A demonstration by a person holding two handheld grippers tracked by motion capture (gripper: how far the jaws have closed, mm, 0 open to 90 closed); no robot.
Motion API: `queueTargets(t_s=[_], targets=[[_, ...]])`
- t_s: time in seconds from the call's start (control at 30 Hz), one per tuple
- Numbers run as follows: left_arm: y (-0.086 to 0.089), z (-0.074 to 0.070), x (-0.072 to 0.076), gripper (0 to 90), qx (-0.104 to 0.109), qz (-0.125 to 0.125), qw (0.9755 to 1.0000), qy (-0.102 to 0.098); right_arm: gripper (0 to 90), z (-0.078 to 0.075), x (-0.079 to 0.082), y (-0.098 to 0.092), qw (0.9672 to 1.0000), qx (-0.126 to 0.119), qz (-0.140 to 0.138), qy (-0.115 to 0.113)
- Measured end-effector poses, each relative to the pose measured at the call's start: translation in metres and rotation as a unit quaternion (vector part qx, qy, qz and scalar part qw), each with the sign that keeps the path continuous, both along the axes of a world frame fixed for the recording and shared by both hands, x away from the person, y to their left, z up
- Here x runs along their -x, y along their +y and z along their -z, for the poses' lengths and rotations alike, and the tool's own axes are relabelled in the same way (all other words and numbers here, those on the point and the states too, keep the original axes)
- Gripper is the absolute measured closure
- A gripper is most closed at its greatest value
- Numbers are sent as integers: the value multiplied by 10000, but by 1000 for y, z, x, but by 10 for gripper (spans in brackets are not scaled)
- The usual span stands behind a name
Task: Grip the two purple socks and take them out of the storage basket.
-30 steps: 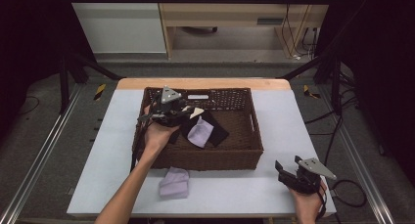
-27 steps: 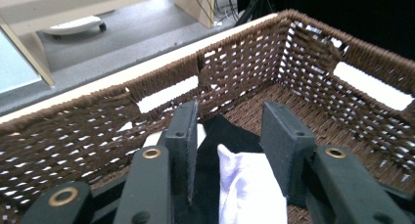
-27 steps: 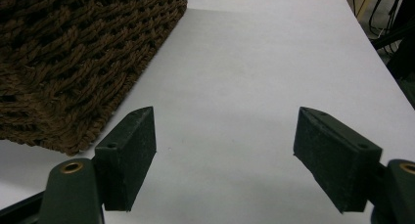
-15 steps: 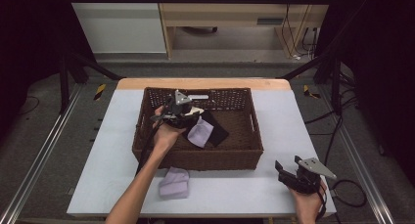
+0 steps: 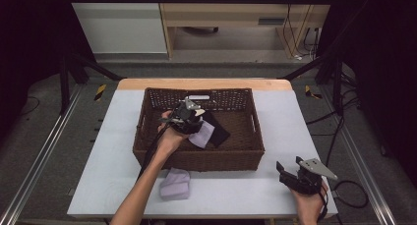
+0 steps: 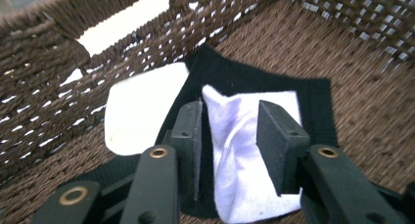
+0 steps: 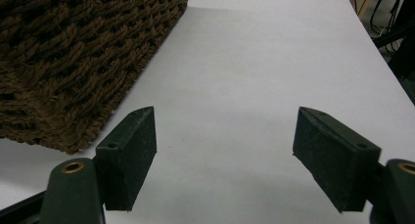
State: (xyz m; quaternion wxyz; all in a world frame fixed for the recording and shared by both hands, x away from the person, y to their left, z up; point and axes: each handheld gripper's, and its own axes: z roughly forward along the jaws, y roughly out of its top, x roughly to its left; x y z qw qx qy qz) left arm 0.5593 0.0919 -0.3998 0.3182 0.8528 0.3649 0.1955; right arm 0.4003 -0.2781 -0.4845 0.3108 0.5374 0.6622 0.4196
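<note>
A brown wicker basket (image 5: 196, 158) stands mid-table. Inside it lies a black cloth (image 6: 274, 84), with a pale lavender cloth (image 6: 235, 150) crumpled on top and a white piece (image 6: 142, 106) beside it near the basket wall (image 6: 44, 77). My left gripper (image 6: 230, 111) reaches down into the basket (image 5: 189, 118). Its jaws have just been opening and stand apart on either side of the lavender cloth (image 5: 202, 134), which rises between them. My right gripper (image 7: 225, 131) rests at the table's near right corner (image 5: 287, 173), wide open with nothing between its fingers.
A folded lavender cloth (image 5: 175, 183) lies on the white table in front of the basket, beside the left forearm. The basket's outer corner (image 7: 73, 53) is left of the right gripper, with bare tabletop (image 7: 235, 62) ahead. The table edge runs close to the right.
The left hand has moved right and down, deeper into the basket over the cloths. The right hand has kept still.
</note>
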Motion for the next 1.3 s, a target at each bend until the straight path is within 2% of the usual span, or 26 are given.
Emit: queueTargets(t_s=[0.07,0.27,0.47,0.63,0.67,0.73,0.83,0.9,1.0,1.07,1.17,1.3], targets=[[-2,3,-1,580,-160,-27,9998,73,244,0,0,0,10000,7,-3,-25],[-4,8,-4,573,-281,2,9991,312,244,0,0,0,10000,18,-6,-22],[-7,11,-5,575,-538,-4,9978,394,244,0,0,1,10000,23,-10,-5],[-8,13,-7,652,-567,23,9968,562,247,0,0,1,10000,28,-23,4],[-8,14,-8,689,-549,-2,9961,692,249,0,0,1,10000,25,-19,4],[-7,14,-9,709,-555,-25,9956,751,249,0,0,1,10000,27,-24,7],[-7,15,-10,810,-542,-60,9943,921,251,0,-1,1,10000,18,-28,15],[-7,15,-10,832,-528,-64,9942,937,252,0,0,1,10000,13,-26,16],[-6,14,-10,859,-502,-53,9946,907,252,0,0,0,10000,17,-34,-1],[-5,12,-8,860,-377,-27,9960,809,252,0,0,0,10000,24,-34,-5],[-1,7,-4,863,-43,15,9983,575,253,0,0,0,10000,17,-32,-27],[6,1,0,864,336,-10,9990,285,253,0,0,0,10000,-1,-26,-25]])
